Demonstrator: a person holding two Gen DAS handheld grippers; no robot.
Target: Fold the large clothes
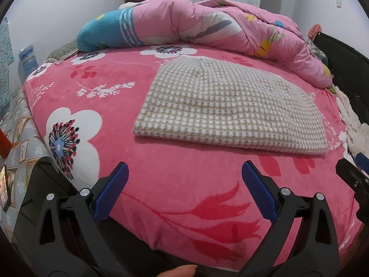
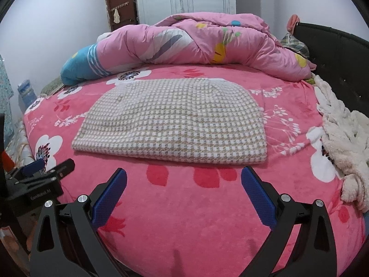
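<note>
Right wrist: folded waffle-knit checked garment (image 2: 173, 120), plush blanket (image 2: 184, 207)

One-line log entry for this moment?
left tool: open, empty | right tool: open, empty | checked garment: folded flat on pink bedspread, untouched

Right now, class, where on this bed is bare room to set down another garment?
Free: the pink floral sheet before the folded checked beige garment, and left of it. Crowded: rumpled pink quilt behind, fluffy white blanket right.

One folded garment (image 2: 170, 120), one quilt (image 2: 184, 43), two grippers (image 1: 183, 173) (image 2: 183, 177).
</note>
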